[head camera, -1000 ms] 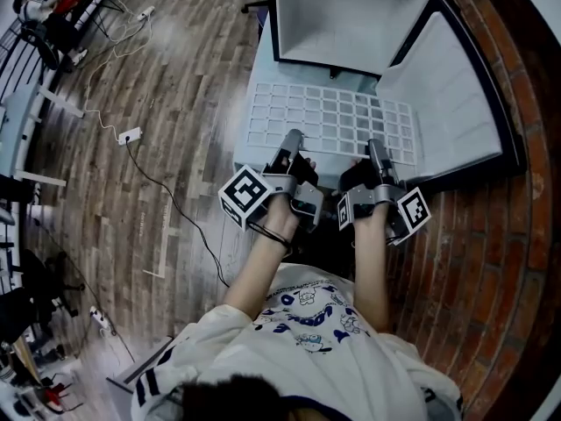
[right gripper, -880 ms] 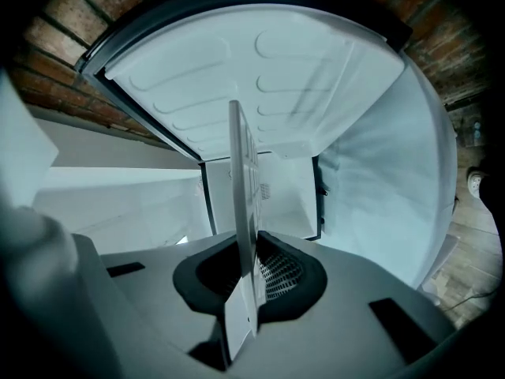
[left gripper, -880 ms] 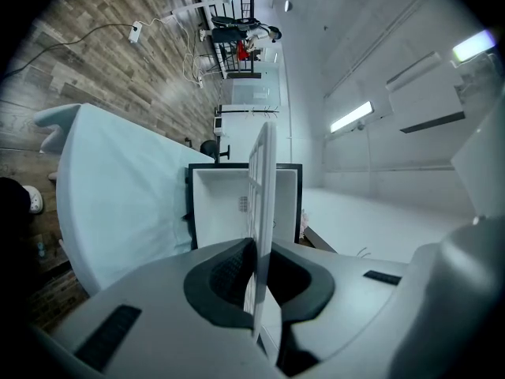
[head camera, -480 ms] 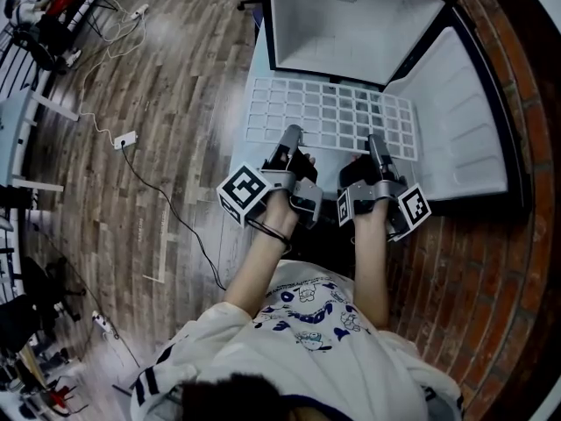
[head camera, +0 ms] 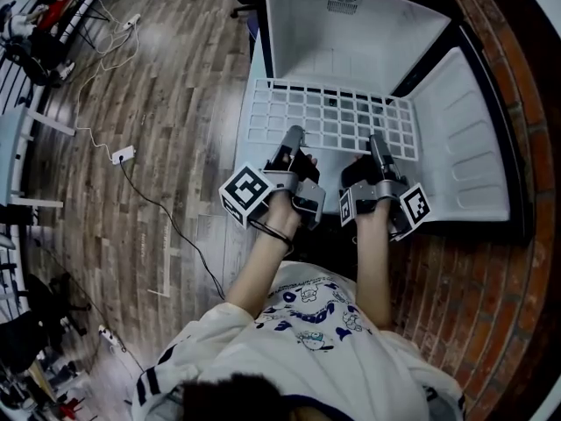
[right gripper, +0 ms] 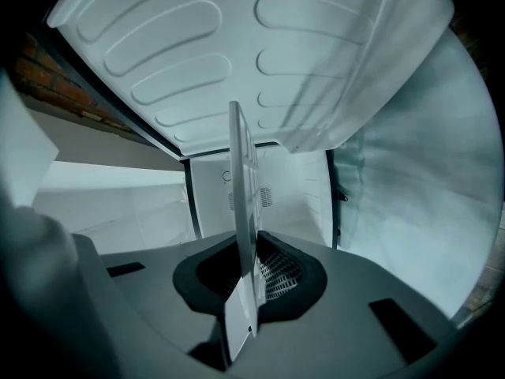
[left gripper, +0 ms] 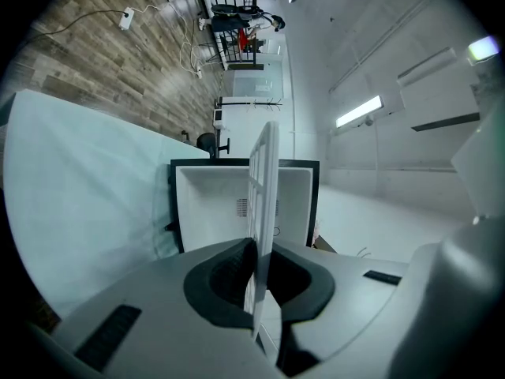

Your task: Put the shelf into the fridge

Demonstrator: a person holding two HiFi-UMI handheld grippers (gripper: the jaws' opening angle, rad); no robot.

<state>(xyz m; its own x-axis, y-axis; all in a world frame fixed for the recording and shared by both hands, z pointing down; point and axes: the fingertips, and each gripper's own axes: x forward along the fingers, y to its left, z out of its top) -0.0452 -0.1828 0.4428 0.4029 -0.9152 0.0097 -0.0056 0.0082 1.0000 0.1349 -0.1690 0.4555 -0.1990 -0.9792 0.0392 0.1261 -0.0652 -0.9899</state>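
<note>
In the head view, left claw and right claw pinch the near edge of the shelf at the mouth of the open fridge. I'd push both sides evenly and keep it level so it doesn't jam. It's a flat white grid. In the left gripper view the jaws clamp the shelf edge-on, and the right gripper view shows the same.
</note>
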